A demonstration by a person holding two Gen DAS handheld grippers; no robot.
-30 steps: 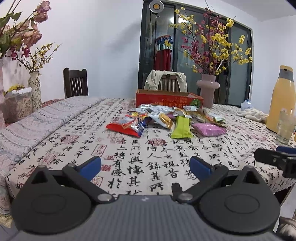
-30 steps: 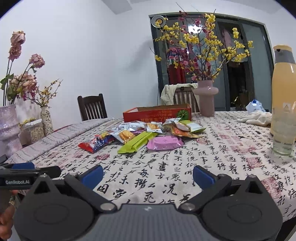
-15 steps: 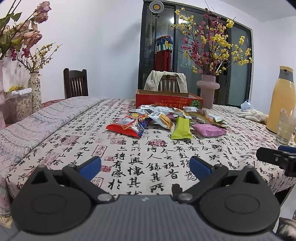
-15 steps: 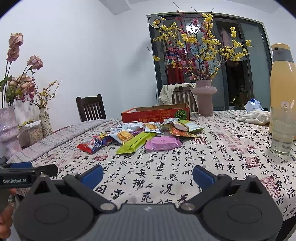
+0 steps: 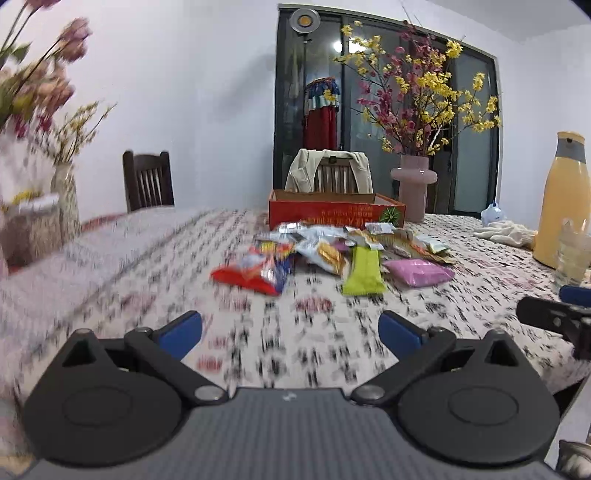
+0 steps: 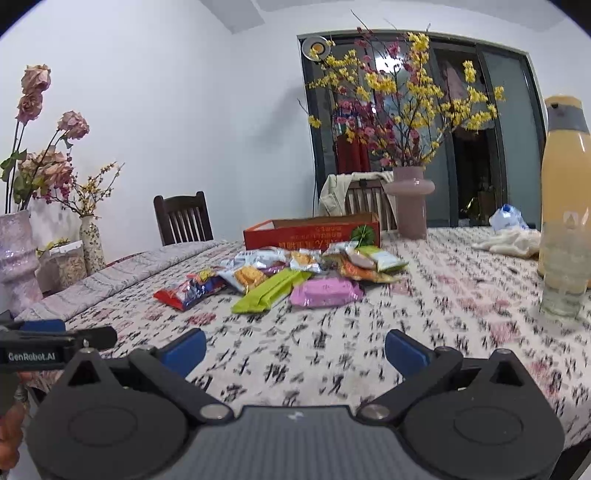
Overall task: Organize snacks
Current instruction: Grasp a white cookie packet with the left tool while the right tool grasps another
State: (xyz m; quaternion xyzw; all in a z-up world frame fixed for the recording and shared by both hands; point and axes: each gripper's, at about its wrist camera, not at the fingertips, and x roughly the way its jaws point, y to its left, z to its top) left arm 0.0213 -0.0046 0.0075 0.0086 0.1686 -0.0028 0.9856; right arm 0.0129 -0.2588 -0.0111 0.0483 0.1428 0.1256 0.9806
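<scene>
Both your left gripper [image 5: 290, 330] and right gripper [image 6: 295, 349] hang wide open and empty, short of the heap of foil snack packets [image 6: 280, 280] mid-worktop, before the red cardboard box [image 6: 312, 232]. Overlapping wrappers may slip; rightward, the clear glass tumbler [image 6: 563, 269] risks a knock.

Even, bright indoor light is filling both views, with a round lamp [image 5: 305, 20] glowing above the dark glass door [image 5: 476, 147]. Motion blur is smearing the tablecloth [image 5: 258, 332] print and left-side flowers [image 5: 40, 85] in the left wrist view. Fisheye distortion is bending the edges, with dark corners vignetting.
</scene>
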